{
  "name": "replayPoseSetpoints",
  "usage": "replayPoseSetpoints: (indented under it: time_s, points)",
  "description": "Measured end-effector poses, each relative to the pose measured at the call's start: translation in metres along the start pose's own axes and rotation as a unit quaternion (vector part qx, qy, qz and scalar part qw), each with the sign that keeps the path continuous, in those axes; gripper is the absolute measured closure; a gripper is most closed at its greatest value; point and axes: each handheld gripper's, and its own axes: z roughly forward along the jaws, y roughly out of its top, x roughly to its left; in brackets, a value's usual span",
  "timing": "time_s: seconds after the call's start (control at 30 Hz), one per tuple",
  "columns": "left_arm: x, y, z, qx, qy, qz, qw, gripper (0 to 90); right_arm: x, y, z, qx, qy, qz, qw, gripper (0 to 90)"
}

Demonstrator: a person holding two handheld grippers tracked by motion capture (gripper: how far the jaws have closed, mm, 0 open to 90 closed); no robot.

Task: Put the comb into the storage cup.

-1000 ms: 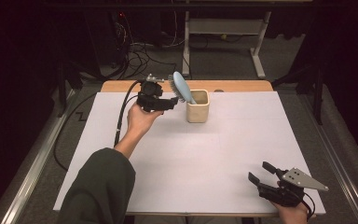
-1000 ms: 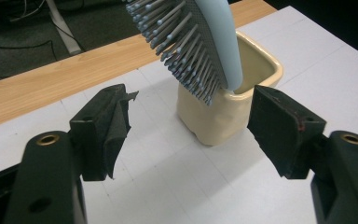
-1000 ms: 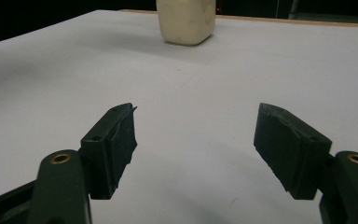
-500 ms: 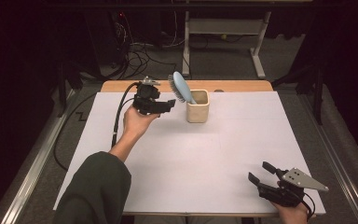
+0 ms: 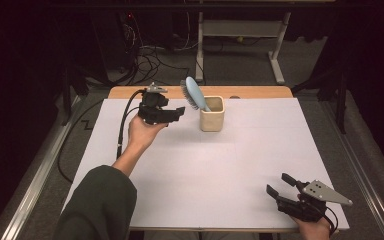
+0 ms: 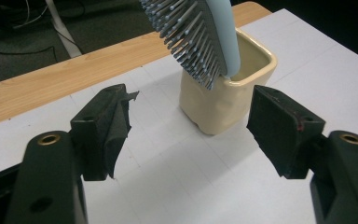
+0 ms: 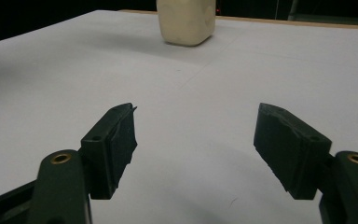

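Near edge of the desk (image 5: 205, 175), white sheet over it: right gripper (image 5: 280, 187) sits low at the near right corner, held in the right hand (image 5: 312, 227), of which little shows above the frame's bottom edge. Grey three-cornered plate on top, fingers (image 7: 112, 144) pointing toward the far left, spread wide with nothing between them. Whether it rests on the sheet or floats just above it is hard to tell.

Left forearm in a dark green sleeve (image 5: 100, 205) enters from the near left and stretches diagonally forward. Wrist extended, left hand (image 5: 142, 135) cupped under the left gripper (image 5: 177, 114), which is raised off the desk, its cable looping back along the arm. Fingers (image 6: 105, 130) aim rightward at the cup, set wide apart, empty.

Far centre: cream cup (image 5: 212, 114) standing upright on the sheet, close to the bare wooden strip at the far edge. Light blue hairbrush (image 5: 194, 92) stands in it handle-down, head leaning left, grey bristles facing the left gripper. Gripper is near the cup, not touching.
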Motion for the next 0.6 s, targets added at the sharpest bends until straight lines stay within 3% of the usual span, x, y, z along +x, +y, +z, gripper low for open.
replayPoseSetpoints:
  time_s: [0.6]
  points:
    - [0.005, -0.010, -0.014, -0.010, 0.006, 0.001, 0.9999, 31.2, 0.000, 0.000, -0.001, -0.001, -0.001, -0.001, 1.0000, 30.0]
